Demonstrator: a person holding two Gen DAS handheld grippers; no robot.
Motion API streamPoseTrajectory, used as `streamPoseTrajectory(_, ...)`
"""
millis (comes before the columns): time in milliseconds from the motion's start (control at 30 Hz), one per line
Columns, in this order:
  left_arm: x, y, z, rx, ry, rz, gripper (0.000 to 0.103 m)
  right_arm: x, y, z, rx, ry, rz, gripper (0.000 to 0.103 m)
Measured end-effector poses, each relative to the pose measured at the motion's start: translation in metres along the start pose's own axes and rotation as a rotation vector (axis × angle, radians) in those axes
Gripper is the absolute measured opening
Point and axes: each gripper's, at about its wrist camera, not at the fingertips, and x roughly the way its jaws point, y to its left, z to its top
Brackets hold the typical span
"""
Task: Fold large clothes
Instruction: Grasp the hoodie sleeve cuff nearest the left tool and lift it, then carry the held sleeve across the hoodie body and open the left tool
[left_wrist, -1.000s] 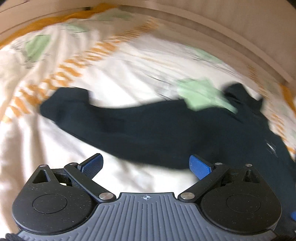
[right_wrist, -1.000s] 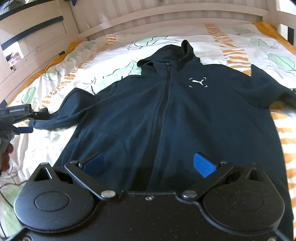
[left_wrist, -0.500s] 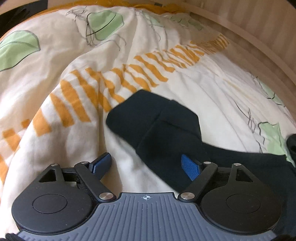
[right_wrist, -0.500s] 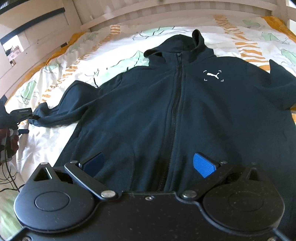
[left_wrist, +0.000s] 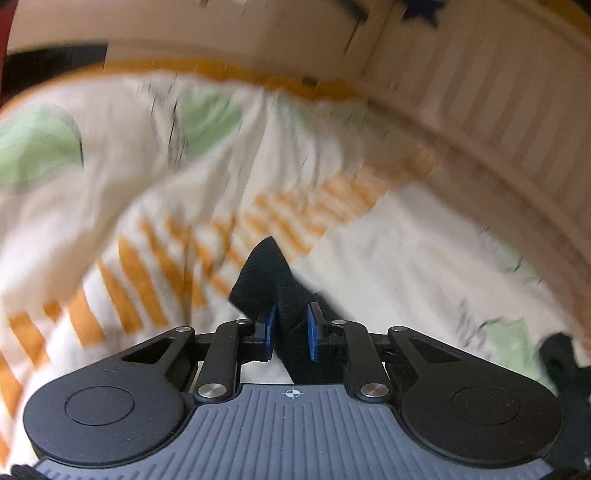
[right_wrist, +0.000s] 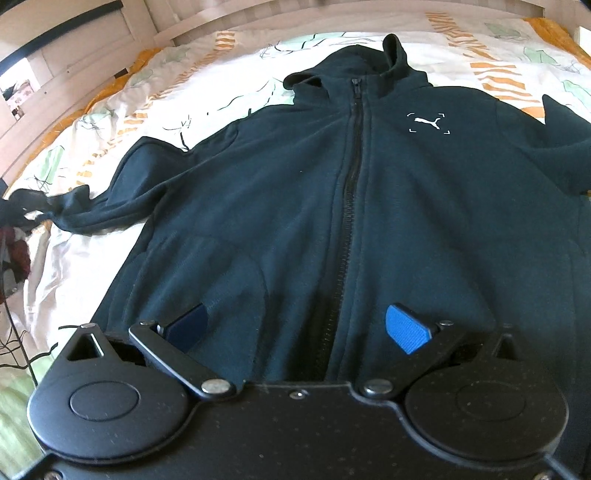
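So the dark navy zip-up fleece hoodie (right_wrist: 369, 206) is lying flat, front side up, on the bed's white duvet with orange stripes and green leaves (right_wrist: 192, 92). Left claw (left_wrist: 290, 328) is closing on the ribbed cuff of the hoodie's sleeve (left_wrist: 264, 280), fabric pinched between its blue pads. Right claw (right_wrist: 295, 328) sits wide apart over the near hem, by the zipper, gripping nothing.

Hoodie (right_wrist: 369, 206) flat on bedspread (right_wrist: 229, 70)
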Motion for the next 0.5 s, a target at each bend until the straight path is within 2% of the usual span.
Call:
streamPoseTrajectory(267, -0.071, -0.08, 0.052, 0.14, -0.157, -0.183, 0.017, -0.011, -0.01, -0.006, 0.015, -0.024, 0.009, 0.102)
streamPoseTrajectory(500, -0.109, -0.18, 0.058, 0.257, -0.225, -0.389, 0.017, -0.028, -0.032, -0.015, 0.051, -0.048, -0.011, 0.102)
